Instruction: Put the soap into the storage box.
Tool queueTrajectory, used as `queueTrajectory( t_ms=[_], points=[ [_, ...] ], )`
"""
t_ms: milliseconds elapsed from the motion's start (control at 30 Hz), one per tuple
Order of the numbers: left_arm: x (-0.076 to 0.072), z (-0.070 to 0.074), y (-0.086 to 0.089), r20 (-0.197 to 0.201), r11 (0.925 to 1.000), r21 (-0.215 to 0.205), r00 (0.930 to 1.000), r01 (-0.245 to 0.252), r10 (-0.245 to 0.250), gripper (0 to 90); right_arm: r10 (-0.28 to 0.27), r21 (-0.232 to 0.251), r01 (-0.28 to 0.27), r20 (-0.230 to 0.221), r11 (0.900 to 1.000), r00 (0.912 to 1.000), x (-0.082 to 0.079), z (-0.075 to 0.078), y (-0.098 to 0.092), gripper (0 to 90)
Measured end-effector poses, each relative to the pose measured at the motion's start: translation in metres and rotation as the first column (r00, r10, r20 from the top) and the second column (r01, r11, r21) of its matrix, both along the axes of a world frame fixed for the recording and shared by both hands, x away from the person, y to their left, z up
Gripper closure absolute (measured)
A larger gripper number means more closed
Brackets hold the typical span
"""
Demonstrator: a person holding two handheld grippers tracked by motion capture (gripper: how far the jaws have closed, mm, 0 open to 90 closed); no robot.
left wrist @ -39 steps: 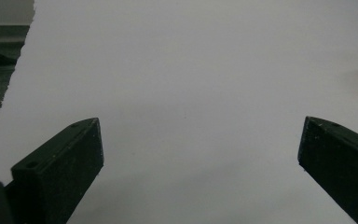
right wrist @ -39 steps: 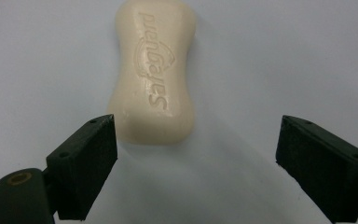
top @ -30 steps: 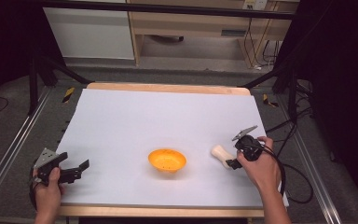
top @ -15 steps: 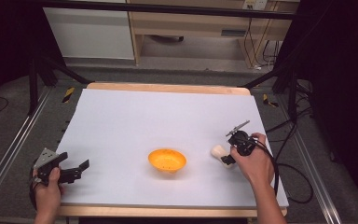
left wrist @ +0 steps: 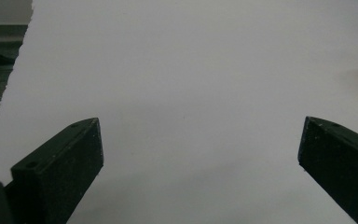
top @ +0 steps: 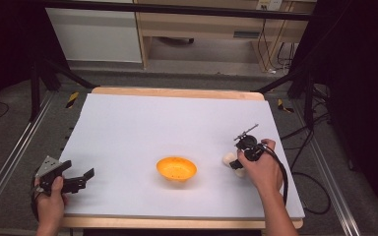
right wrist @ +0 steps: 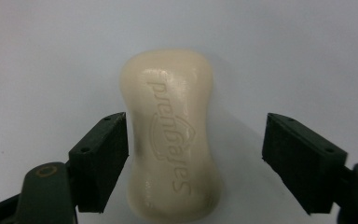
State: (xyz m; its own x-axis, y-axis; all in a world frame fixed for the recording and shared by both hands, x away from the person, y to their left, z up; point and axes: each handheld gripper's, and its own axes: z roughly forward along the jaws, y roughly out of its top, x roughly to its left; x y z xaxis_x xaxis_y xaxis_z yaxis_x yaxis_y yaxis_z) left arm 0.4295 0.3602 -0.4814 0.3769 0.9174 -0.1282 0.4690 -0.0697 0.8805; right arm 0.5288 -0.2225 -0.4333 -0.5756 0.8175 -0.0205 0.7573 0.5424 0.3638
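Note:
A cream soap bar (right wrist: 170, 140) stamped "Safeguard" lies flat on the white table sheet (top: 142, 128); in the high view the soap bar (top: 228, 158) is to the right of an orange bowl (top: 176, 168). My right gripper (right wrist: 196, 135) is open and straddles the soap: the left jaw is at its edge, the right jaw stands clear. From above, the right gripper (top: 236, 164) points down over it, held by a hand. My left gripper (top: 81, 170) rests open at the table's front left corner, and the left gripper (left wrist: 200, 135) has bare sheet between its jaws.
The white sheet covers a wooden table whose far edge (top: 177, 92) shows. A cable (top: 285, 182) trails off the right side. Dark frame legs (top: 39, 73) and wall cabinets (top: 93, 29) stand beyond the table.
My right gripper has moved left and slightly forward, coming over the soap bar so its jaws now straddle it. The left gripper has stayed put.

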Motion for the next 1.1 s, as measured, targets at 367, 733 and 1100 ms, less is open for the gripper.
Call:
queueTrajectory(
  t_ms=[367,733,1100],
  points=[
    [0.0,0.0,0.0,-0.001,1.0,0.0,1.0,0.001,-0.001,0.0,0.027,-0.002,-0.027,-0.043,1.0,0.9987,0.004,-0.006,0.006,33.6],
    [0.0,0.0,0.0,-0.002,1.0,-0.001,1.0,0.001,-0.001,0.0,0.045,-0.018,-0.047,-0.104,0.999,0.9936,0.007,-0.015,0.011,46.6],
    [0.0,0.0,0.0,-0.003,1.0,0.003,1.0,0.001,-0.001,0.0,0.078,-0.005,-0.078,-0.045,0.997,0.996,0.002,-0.019,0.006,48.5]
  ],
)
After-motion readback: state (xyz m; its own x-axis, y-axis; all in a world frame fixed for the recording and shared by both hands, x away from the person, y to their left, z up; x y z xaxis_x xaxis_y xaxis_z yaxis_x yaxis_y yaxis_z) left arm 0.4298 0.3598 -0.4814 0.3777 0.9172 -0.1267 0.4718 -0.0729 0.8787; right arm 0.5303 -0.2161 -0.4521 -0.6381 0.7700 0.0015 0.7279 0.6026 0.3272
